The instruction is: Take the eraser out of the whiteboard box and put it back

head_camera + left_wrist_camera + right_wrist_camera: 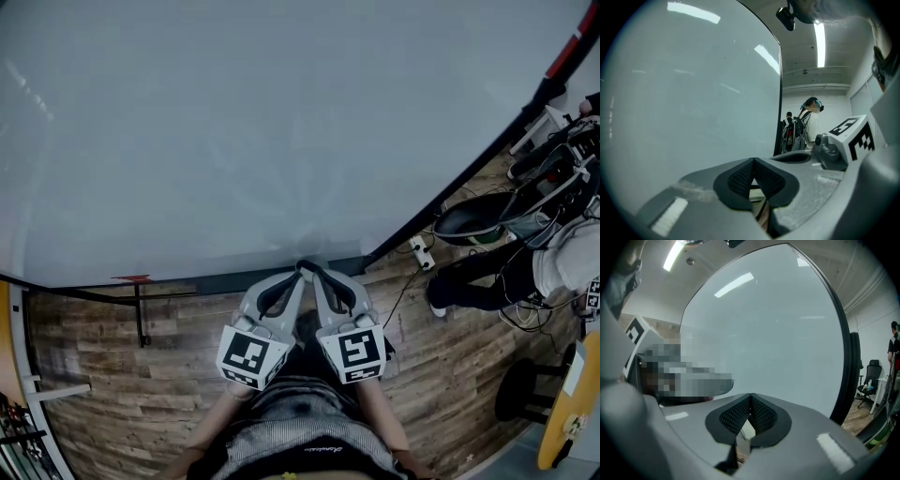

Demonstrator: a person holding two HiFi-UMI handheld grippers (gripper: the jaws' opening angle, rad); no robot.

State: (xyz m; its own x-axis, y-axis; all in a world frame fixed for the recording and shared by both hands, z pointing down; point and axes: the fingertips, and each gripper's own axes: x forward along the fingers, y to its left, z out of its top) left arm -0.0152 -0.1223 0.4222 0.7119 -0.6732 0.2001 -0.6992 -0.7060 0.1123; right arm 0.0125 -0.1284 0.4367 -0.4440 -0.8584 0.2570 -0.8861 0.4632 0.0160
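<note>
**Head and gripper views, near to far.** Nearest, the person's forearms are reaching forward, each carrying a gripper whose marker cube is facing up. The left gripper and right gripper are lying side by side and converging, with their tips almost touching. Each gripper's own view is showing its jaws pressed together at the tip with nothing clamped between them. A pale strip is showing through the gap below the pads, and what it is cannot be told. Just beyond the tips, a dark ledge is running along the lower edge of the whiteboard. The eraser cannot be made out in any view, so its place relative to the grippers, its heading and its long axis cannot be told. Only the head view is showing the ledge, a red mark further left along it, and the wooden floor. Only the left gripper view is showing a person with a backpack past the board's edge. Only the right gripper view is showing an office chair.
</note>
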